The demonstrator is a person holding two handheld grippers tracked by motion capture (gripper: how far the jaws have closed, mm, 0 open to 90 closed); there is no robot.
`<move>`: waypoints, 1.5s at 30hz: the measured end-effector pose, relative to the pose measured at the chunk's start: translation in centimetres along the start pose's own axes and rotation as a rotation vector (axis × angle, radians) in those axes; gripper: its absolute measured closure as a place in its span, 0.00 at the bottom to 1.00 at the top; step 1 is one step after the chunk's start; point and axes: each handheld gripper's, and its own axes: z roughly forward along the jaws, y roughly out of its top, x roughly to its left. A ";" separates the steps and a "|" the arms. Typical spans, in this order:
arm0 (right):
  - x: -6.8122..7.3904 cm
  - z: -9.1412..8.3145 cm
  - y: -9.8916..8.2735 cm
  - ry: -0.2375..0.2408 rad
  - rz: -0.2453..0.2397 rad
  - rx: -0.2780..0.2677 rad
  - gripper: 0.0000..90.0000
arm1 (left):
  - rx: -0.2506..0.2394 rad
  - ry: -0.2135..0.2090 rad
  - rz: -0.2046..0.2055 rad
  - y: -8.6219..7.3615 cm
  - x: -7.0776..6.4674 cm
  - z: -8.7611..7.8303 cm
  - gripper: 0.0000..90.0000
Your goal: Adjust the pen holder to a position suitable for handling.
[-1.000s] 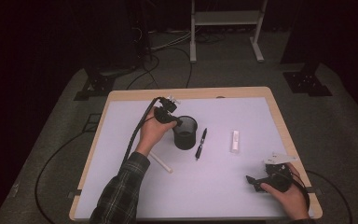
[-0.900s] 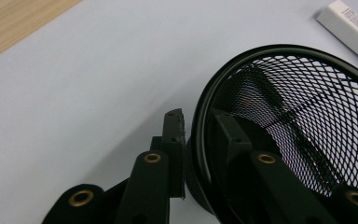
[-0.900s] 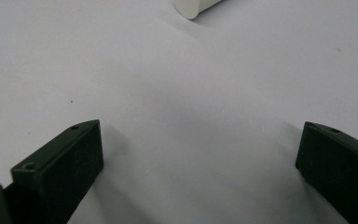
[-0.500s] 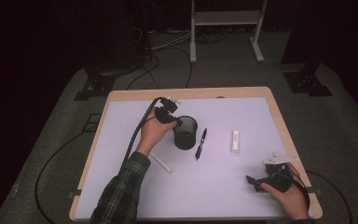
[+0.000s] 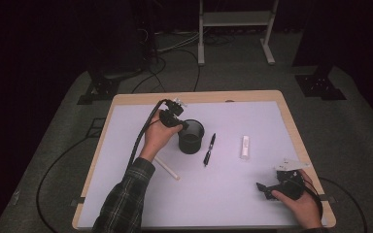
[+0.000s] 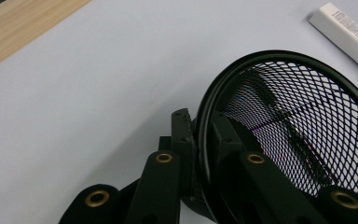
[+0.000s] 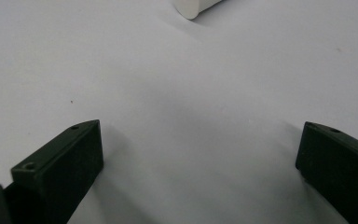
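A black mesh cup [image 5: 193, 138] stands upright near the middle of the white table top [image 5: 223, 194]. My left gripper [image 5: 181, 125] is shut on its near-left rim. In the left gripper view one jaw sits inside and one outside the cup [image 6: 303, 112], pinching the rim at my left gripper [image 6: 199, 135]. A black pen [image 5: 209, 149] lies just right of the cup. Further right is a white block [image 5: 244, 146], also in the left gripper view as the white block [image 6: 346, 36]. My right gripper [image 5: 263, 186] rests low at the front right, open, nothing between its jaws [image 7: 200, 154].
A thin white stick [image 5: 167, 168] lies on the table beside the left forearm. The end of a white object [image 7: 193, 7] shows ahead of the right gripper. The table has a wooden border [image 5: 199, 97]. Cables and stand legs lie on the dark floor behind.
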 end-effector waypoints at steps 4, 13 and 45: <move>0.0 0.0 0.0 0.000 0.000 0.000 0.00 | -0.010 -0.005 -0.003 0.0 -0.1 -0.5 0.92; 0.0 0.0 0.0 0.000 0.000 0.000 0.00 | -0.016 -0.021 0.009 -0.3 -0.6 -1.9 0.92; 0.0 0.0 0.0 0.000 0.000 -0.001 0.00 | -0.019 -0.119 0.083 -3.3 -5.2 -5.4 0.92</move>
